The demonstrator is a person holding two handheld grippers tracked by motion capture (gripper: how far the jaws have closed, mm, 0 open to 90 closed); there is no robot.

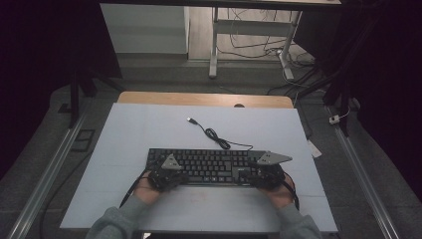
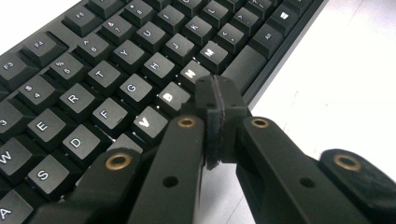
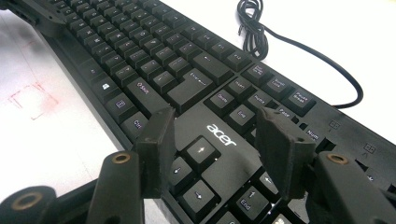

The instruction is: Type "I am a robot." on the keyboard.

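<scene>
A black Acer keyboard [image 1: 209, 164] lies on the white table cover, its black cable [image 1: 214, 133] coiling away to a USB plug [image 1: 191, 120]. My left gripper [image 1: 167, 175] hovers over the keyboard's left half with its jaws pressed together and nothing between them; in the left gripper view the tips [image 2: 218, 95] sit just above the space bar [image 2: 243, 66] near the N key. My right gripper [image 1: 264, 172] is over the keyboard's right end, open, its jaws [image 3: 219, 135] straddling the arrow keys [image 3: 200, 150] and the logo.
The white cover [image 1: 149, 129] spreads over a wooden table [image 1: 204, 98]. Beyond it stand a desk frame and loose cables on the floor [image 1: 259, 45]. Metal rails [image 1: 50, 169] run along both sides. Red pencil marks [image 3: 32, 100] show on the cover beside the keyboard.
</scene>
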